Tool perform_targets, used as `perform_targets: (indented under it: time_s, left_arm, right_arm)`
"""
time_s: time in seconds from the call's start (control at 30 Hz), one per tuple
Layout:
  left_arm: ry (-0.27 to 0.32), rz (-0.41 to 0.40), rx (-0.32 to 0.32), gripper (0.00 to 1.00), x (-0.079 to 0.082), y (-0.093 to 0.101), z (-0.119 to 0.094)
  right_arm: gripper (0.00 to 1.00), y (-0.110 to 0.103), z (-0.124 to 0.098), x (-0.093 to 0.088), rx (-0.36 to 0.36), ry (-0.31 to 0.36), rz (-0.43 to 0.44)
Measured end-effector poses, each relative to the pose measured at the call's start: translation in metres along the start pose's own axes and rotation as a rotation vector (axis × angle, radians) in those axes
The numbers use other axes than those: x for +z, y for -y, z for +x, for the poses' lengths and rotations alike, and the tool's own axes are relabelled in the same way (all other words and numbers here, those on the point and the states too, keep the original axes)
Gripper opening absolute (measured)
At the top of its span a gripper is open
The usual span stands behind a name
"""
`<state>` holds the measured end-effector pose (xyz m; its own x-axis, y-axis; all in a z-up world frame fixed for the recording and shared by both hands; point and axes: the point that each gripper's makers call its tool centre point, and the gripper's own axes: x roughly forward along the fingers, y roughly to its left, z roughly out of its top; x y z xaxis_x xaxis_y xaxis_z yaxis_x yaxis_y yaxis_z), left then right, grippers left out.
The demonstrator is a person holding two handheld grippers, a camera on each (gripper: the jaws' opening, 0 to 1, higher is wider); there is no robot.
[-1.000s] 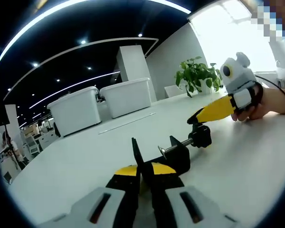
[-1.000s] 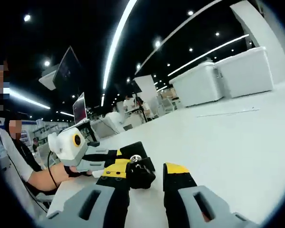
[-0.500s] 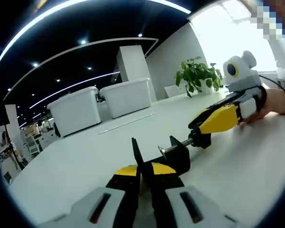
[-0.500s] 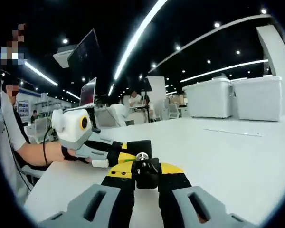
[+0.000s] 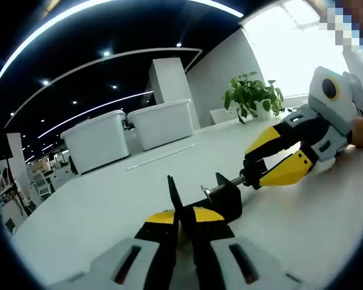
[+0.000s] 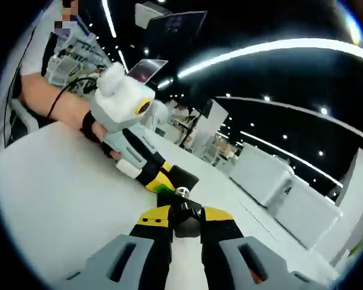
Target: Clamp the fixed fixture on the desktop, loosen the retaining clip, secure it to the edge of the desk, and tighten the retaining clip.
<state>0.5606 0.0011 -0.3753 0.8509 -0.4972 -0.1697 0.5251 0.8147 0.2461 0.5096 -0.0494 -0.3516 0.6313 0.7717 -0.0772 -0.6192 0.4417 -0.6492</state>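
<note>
A black clamp fixture (image 5: pixel 228 200) lies on the white desk (image 5: pixel 103 208). My left gripper (image 5: pixel 181 215) is shut on its thin upright plate (image 5: pixel 172 192). A metal screw (image 5: pixel 220 186) runs from the clamp body to a black knob (image 5: pixel 253 176). My right gripper (image 5: pixel 255 171) comes in from the right, rolled on its side, with its yellow jaws shut on that knob. In the right gripper view the knob (image 6: pixel 184 217) sits pinched in my right gripper (image 6: pixel 182 212), with the clamp body (image 6: pixel 185 177) and left gripper (image 6: pixel 160 182) just beyond.
Two white lidded bins (image 5: pixel 98 140) (image 5: pixel 164 123) stand at the desk's far side, and a potted plant (image 5: pixel 253 95) at the back right. The person's forearm (image 6: pixel 53 101) and hand hold the left gripper over the desk (image 6: pixel 45 193). More bins (image 6: pixel 263 179) show behind.
My right gripper went from open beside the knob to shut on it, then rolled about the screw's axis, tilting its view. The left gripper and clamp stayed put.
</note>
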Motion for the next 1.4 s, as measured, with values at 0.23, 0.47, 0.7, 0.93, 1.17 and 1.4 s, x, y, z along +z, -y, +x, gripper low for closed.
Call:
perform_targets:
  time_s: [0.23,0.47,0.7,0.93,1.17,1.4]
  left_arm:
    - [-0.001,0.0,0.001,0.08,0.0,0.001,0.0]
    - [-0.001,-0.001,0.001,0.08,0.0,0.001,0.0]
    - [-0.001,-0.001,0.0,0.08,-0.001,0.001,0.0]
    - [-0.001,-0.001,-0.001,0.08,-0.001,0.001,0.0]
    - [-0.001,0.0,-0.001,0.08,0.0,0.001,0.0]
    - [-0.001,0.0,-0.001,0.08,-0.001,0.0,0.0]
  right_arm:
    - [0.17,0.004,0.002,-0.001,-0.01,0.001,0.038]
    - [0.36,0.013,-0.003,-0.007,0.01,0.019,0.447]
    - [0.32,0.03,-0.005,-0.016,0.074,0.067,0.885]
    - [0.34,0.029,-0.004,-0.022,0.066,0.036,0.961]
    - [0.28,0.006,0.003,-0.023,0.116,-0.052,0.827]
    - [0.26,0.002,0.005,-0.029,0.114,-0.071,0.775]
